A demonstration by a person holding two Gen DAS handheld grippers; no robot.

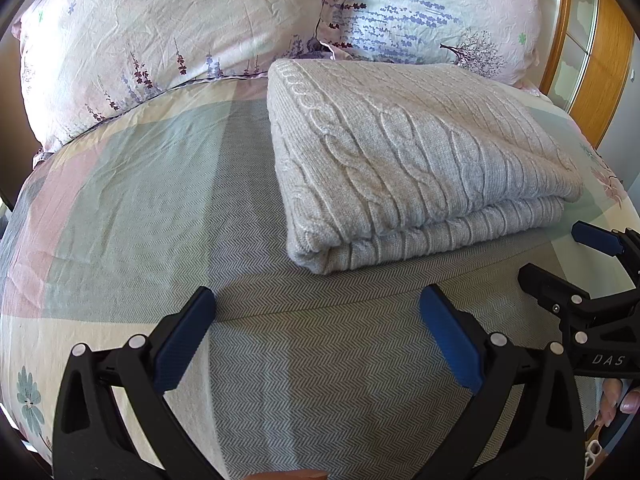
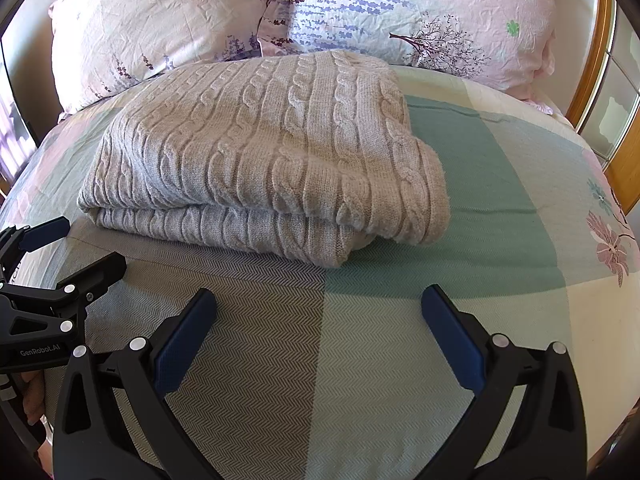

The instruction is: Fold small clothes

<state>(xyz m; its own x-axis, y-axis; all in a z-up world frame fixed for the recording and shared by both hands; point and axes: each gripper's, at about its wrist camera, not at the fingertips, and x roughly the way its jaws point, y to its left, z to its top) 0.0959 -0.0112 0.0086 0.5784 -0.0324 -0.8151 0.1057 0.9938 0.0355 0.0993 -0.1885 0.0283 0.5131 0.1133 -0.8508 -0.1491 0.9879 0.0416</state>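
Note:
A beige cable-knit sweater (image 1: pixel 404 152) lies folded in a thick rectangle on the bed; it also shows in the right wrist view (image 2: pixel 272 156). My left gripper (image 1: pixel 316 312) is open and empty, hovering over the bedcover just short of the sweater's near folded edge. My right gripper (image 2: pixel 318 312) is open and empty, also short of the sweater's near edge. Each gripper shows in the other's view: the right one at the right edge (image 1: pixel 560 256), the left one at the left edge (image 2: pixel 80 244). Both stand open there too.
The bedcover (image 1: pixel 132 200) has pastel checks and a herringbone weave. Two floral pillows (image 1: pixel 160 40) (image 2: pixel 420 12) lean at the head of the bed behind the sweater. A wooden frame (image 2: pixel 600 80) stands at the far right.

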